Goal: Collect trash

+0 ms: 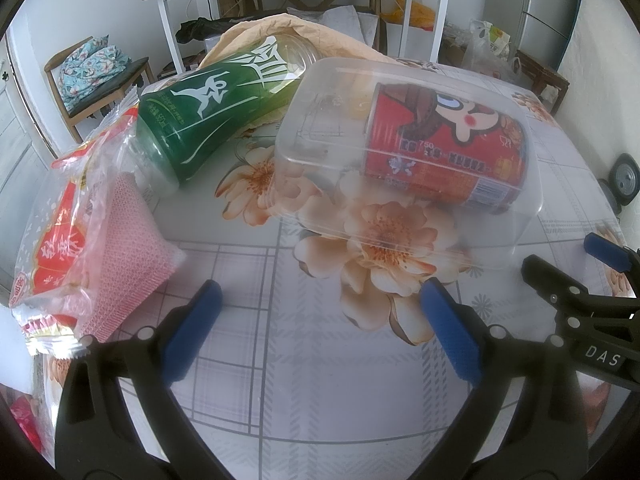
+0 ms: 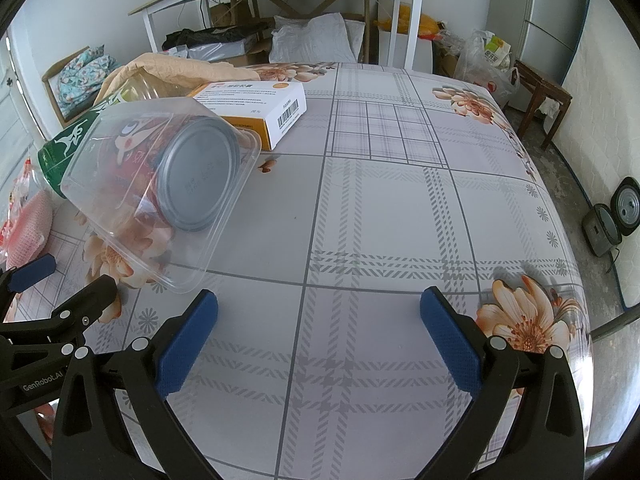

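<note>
- Jaws of both grippers were spread wide, empty: left gripper (image 1: 320, 316), right gripper (image 2: 319, 320), side by side above the table (image 2: 400, 200).
- Clear container (image 1: 400, 152) with red can (image 1: 444, 148) lay at 12 o'clock of the left gripper, green bottle (image 1: 216, 108) at 11.

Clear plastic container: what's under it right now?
Under the upturned clear plastic container lies a red can on its side, grey end toward the right gripper. What lies behind the can is hidden.

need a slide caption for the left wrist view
Open left gripper hovers before a clear plastic container covering a red can, with a green bottle and snack bag alongside.
</note>
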